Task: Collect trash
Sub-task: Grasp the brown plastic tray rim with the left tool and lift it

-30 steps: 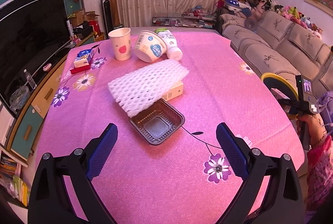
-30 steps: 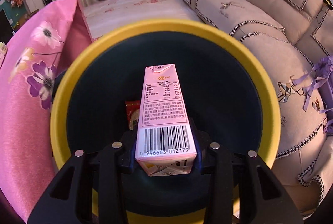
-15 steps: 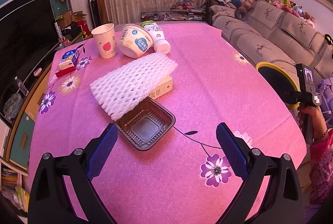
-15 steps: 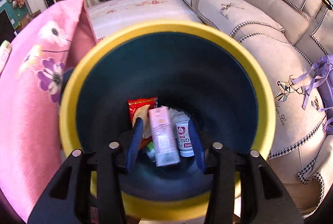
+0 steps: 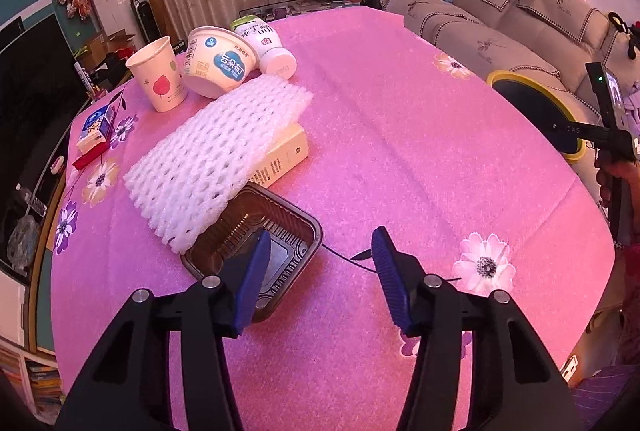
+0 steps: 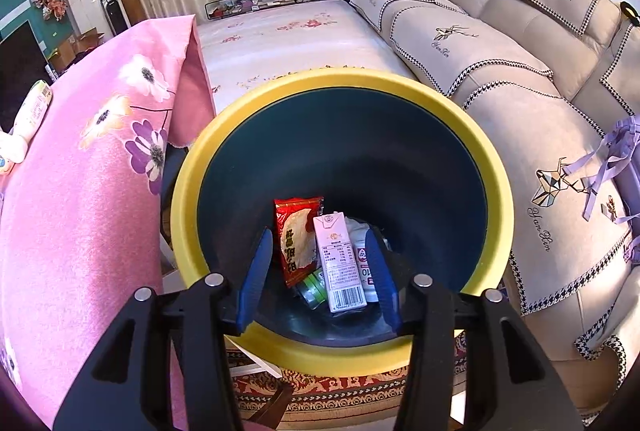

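Observation:
My left gripper hangs low over the pink tablecloth with its jaws closing. Its left finger sits inside the black plastic tray and its right finger is outside, so the tray's right wall stands between the pads, untouched. A white foam net lies over the tray's far corner and a cream box. My right gripper is open above the yellow-rimmed bin, holding nothing. In the bin lie a pink milk carton, a red snack packet and a white bottle.
At the table's far left stand a paper cup, a tipped yogurt tub, a lying white bottle and a small blue carton. The bin stands off the table's right edge beside a beige sofa.
The pink carton left my right gripper and dropped into the bin; that gripper then rose. My left gripper sank toward the black tray and its wide jaws narrowed around the tray's wall.

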`<state>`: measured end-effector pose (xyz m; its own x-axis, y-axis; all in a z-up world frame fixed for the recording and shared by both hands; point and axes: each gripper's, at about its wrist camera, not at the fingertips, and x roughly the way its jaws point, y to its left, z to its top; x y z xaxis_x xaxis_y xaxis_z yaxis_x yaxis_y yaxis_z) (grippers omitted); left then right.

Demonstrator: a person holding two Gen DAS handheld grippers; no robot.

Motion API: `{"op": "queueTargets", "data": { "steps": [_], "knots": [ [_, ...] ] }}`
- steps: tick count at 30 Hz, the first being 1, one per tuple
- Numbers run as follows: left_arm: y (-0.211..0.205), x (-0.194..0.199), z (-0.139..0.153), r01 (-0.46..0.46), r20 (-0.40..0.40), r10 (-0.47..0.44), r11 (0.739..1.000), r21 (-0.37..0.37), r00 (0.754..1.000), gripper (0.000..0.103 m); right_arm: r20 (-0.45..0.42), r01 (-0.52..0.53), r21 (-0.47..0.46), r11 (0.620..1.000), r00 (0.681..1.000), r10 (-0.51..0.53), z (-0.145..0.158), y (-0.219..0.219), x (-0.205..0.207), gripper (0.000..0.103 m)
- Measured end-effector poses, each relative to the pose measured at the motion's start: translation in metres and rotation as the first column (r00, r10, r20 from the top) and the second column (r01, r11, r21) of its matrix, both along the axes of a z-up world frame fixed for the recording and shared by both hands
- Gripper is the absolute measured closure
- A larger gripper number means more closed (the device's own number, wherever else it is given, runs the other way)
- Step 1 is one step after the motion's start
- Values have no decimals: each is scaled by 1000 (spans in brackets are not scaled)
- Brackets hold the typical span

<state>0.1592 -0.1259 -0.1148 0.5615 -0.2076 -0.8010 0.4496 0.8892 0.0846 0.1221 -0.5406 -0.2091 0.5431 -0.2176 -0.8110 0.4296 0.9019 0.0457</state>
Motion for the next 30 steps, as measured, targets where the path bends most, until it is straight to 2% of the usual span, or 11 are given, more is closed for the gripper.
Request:
{"op": "queueTargets", "data": {
  "steps": [2,4,6,12,21,30],
  "knots": [
    [-2,4,-3,8,-10,-8,1000,6,1000,57,-4,-3,4,1000,1000,3,-1,0,0,56],
    [-3,9,-7,17,-35,-17,1000,4,999,68,-7,-6,7,1000,1000,6,-3,1,1,56],
    [-3,12,-12,19,-57,-19,1000,0,998,73,-6,-9,12,1000,1000,9,-4,2,1,56],
    [-4,16,-17,8,-59,-7,1000,17,998,88,-4,-18,15,1000,1000,18,-5,4,0,56],
    [-12,8,-8,11,-14,-11,1000,26,1000,96,28,-29,35,999,999,28,0,9,-6,56],
    [-48,-17,27,120,35,-119,992,-35,992,97,78,-33,38,999,997,30,18,8,-25,56]
  ]
}}
